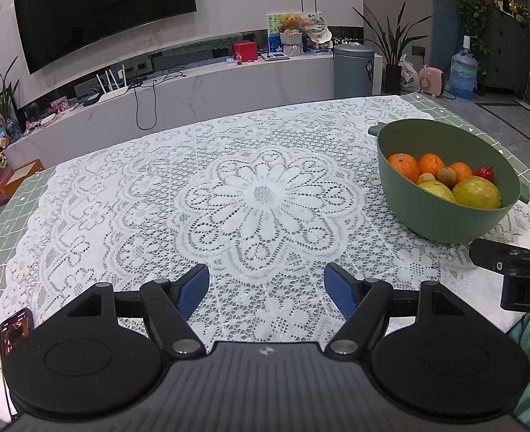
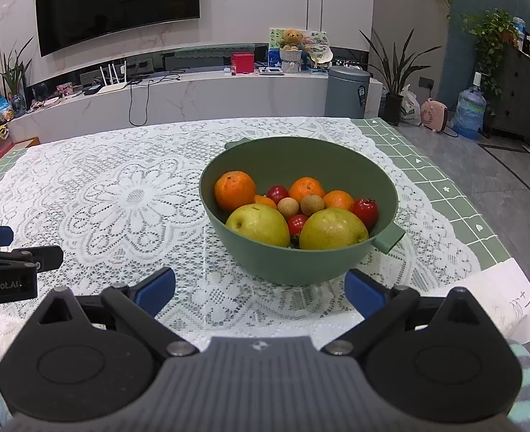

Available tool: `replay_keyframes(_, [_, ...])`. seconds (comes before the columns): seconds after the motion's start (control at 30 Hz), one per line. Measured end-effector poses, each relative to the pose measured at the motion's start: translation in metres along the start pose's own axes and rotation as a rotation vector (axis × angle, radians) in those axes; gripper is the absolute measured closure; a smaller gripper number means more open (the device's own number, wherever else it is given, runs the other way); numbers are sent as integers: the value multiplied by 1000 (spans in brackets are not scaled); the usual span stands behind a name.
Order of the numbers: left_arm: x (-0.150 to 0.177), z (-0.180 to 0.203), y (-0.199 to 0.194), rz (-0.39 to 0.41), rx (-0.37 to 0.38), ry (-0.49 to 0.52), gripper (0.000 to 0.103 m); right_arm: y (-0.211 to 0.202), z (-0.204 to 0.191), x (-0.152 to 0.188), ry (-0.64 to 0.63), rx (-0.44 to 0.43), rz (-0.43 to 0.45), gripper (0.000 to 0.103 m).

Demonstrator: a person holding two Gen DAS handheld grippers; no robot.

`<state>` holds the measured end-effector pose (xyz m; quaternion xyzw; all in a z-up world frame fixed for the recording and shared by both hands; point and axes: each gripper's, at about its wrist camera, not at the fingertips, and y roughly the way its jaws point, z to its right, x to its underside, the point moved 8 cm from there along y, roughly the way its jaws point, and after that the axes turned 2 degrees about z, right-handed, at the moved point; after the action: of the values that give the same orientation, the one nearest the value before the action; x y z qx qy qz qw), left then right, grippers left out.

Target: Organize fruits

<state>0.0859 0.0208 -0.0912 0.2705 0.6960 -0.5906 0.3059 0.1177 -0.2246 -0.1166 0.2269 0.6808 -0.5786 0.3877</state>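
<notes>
A green bowl (image 2: 301, 266) stands on the lace tablecloth, right of the table's middle; it also shows in the left wrist view (image 1: 441, 221). It holds oranges (image 2: 234, 190), two yellow-green pears (image 2: 258, 224), small red fruits (image 2: 365, 210) and small brown round fruits (image 2: 288, 207). My right gripper (image 2: 261, 293) is open and empty, just in front of the bowl. My left gripper (image 1: 266, 289) is open and empty over the bare lace, to the left of the bowl.
A white lace cloth (image 1: 228, 194) covers a green checked table cover (image 2: 445, 194). A phone (image 1: 14, 327) lies at the near left edge. A white paper sheet (image 2: 510, 306) lies at the near right. A TV unit and bin stand behind the table.
</notes>
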Motion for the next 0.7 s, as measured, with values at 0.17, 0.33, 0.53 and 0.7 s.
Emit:
replay_keyframes(0.17, [0, 0, 0, 0, 0, 0, 17, 0, 0, 1, 2, 0, 0, 5])
replay_keyframes(0.33, [0, 0, 0, -2, 0, -2, 17, 0, 0, 1, 3, 1, -1, 4])
replay_keyframes(0.53, [3, 0, 0, -3, -2, -5, 17, 1, 0, 3, 9, 0, -4, 4])
replay_keyframes(0.7, [3, 1, -1, -3, -1, -5, 17, 1, 1, 4, 14, 0, -8, 4])
